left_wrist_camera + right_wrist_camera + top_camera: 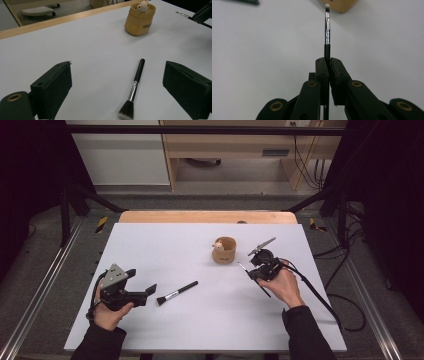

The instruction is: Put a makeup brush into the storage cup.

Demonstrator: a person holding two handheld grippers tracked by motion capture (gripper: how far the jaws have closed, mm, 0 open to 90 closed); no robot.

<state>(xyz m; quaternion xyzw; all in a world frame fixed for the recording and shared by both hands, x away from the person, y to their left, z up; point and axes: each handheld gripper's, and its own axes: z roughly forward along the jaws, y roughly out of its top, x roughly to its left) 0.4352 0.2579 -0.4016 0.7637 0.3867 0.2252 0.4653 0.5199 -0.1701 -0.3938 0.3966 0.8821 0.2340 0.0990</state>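
Note:
A makeup brush with a black handle and dark bristles lies flat on the white table. My left gripper is open just left of its bristle end. In the left gripper view the brush lies between the wide-apart jaws of the left gripper, nearer the right-hand one. My right gripper is shut on a thin brush. In the right gripper view the thin brush sticks straight out of the right gripper, with its tip near a tan cup.
The tan cup stands right of the table's centre and holds a small pale figure. A wooden strip runs along the table's far edge. The right gripper's cable trails off the right side. Bare white surface lies around the brush.

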